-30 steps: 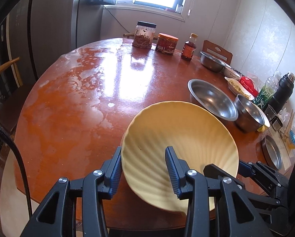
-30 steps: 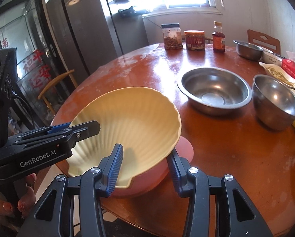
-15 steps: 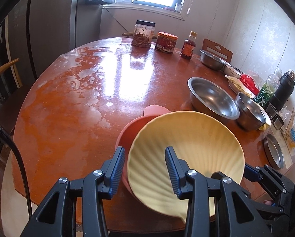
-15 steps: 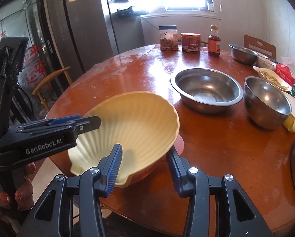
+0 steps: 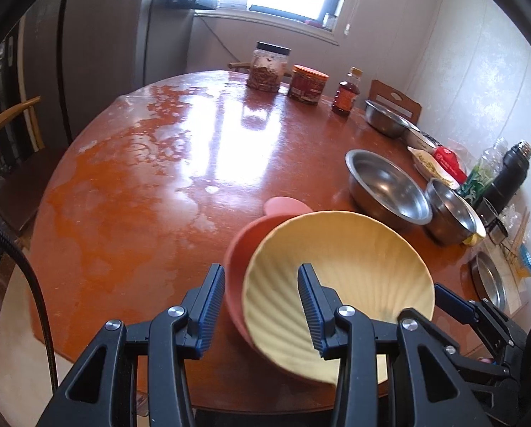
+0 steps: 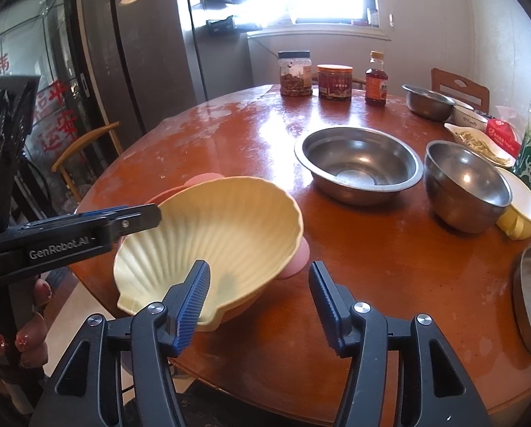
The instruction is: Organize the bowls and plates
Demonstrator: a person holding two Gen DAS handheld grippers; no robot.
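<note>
**Shell bowl nested in pink bowl: release stage**

Table (image 6: 389,259): round, glossy red-brown, the landmark for all positions. Shell bowl (image 6: 229,227): yellow, ribbed, at the table's near edge, seated inside the pink bowl (image 5: 242,249) and tilted, so that the pink rim shows on its far-left side. 2 steel bowls stand farther in on the table: the wide steel bowl (image 6: 357,160) toward the centre and the deep steel bowl (image 6: 468,185) to its right.

Left gripper (image 5: 261,302): angled down over the table's near edge, jaws narrowly set across the left rims of both bowls; whether the pads press them cannot be told. Right gripper (image 6: 260,290): also angled down at the near edge, jaws opening; the left pad lies against the shell bowl's inner wall near its handle tab, the right pad stands clear over bare table. A hand (image 6: 20,334) grasps the left gripper's handle off the table's near-left edge.

Technique, as judged: free the right jaws fully before withdrawing, let the shell bowl settle level in the pink bowl, then release the left side, keeping the stack well onto the table.
</note>
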